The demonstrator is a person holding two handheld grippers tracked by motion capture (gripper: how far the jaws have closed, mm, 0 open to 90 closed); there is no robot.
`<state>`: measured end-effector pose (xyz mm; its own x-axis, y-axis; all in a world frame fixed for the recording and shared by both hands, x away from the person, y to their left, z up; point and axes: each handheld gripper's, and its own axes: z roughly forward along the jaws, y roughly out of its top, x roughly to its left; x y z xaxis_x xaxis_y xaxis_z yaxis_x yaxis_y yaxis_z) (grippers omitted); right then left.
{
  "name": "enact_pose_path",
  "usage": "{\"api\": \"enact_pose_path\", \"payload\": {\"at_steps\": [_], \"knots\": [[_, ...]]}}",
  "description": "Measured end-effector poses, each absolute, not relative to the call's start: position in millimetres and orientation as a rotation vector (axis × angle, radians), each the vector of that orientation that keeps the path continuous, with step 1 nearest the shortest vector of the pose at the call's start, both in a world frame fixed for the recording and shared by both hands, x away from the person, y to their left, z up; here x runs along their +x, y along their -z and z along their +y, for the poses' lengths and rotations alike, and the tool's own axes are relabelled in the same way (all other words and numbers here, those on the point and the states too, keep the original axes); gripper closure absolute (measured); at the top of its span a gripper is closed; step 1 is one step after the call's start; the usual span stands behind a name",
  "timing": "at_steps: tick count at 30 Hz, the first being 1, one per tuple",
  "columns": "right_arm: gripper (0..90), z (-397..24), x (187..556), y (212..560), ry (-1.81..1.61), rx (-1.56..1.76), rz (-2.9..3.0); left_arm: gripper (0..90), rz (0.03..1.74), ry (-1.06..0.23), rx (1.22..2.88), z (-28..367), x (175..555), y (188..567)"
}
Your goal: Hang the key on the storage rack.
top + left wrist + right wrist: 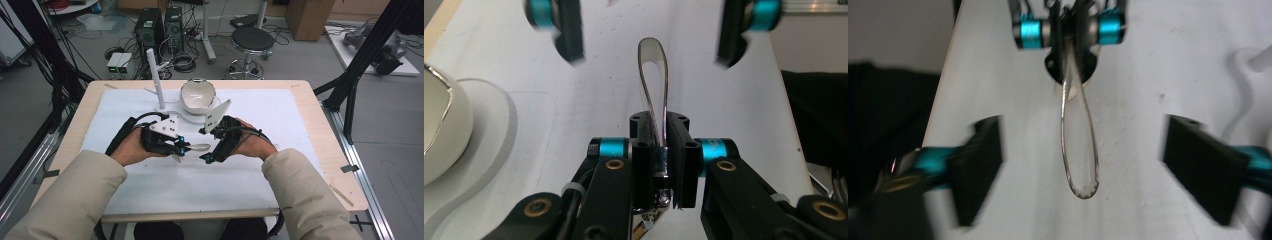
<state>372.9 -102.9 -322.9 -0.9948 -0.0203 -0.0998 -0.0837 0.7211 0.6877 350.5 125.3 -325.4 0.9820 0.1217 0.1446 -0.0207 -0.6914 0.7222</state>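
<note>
While the left tool (663, 165) clamps the shiny metal spoon (655, 85) by its handle, the right tool (1083, 165), jaws apart, may knock it loose if it closes off-centre.

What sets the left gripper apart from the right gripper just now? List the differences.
The left gripper is shut on a shiny metal spoon; the right gripper holds nothing. The left gripper's fingers are pressed together on the handle; the right gripper's fingers are spread wide either side of the spoon. Both have black fingers with teal joints and face each other over the white mat.
</note>
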Motion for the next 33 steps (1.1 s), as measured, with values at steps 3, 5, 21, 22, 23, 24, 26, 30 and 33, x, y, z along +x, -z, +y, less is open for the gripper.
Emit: {"api": "enact_pose_path", "payload": {"at_steps": [3,5,21,22,23,24,26,30,33], "knots": [[0.5,-116,378,321,-1.263,0.018,2.775,81.8,0.128,-0.256,2.292,131,352,324],[0.5,-121,378,321,-1.293,0.044,2.765,81.8,0.152,-0.276,2.267,134,352,323],[0.5,-208,377,341,-1.591,0.526,2.413,81.8,0.584,-0.564,1.975,195,367,315],[0.5,-208,377,341,-1.591,0.526,2.413,81.8,0.602,-0.589,1.956,198,368,315],[0.5,-214,375,343,-1.602,0.55,2.383,81.8,0.621,-0.606,1.943,200,368,314],[0.5,-218,374,344,-1.603,0.569,2.36,81.9,0.639,-0.618,1.928,202,369,314],[0.5,-224,373,346,-1.593,0.599,2.321,81.9,0.671,-0.655,1.91,207,371,313],[0.5,-243,366,352,-1.629,0.673,2.208,81.9,0.74,-0.696,1.852,218,378,315],[0.5,-254,361,356,-1.646,0.694,2.157,81.9,0.79,-0.702,1.809,223,383,316]]}}
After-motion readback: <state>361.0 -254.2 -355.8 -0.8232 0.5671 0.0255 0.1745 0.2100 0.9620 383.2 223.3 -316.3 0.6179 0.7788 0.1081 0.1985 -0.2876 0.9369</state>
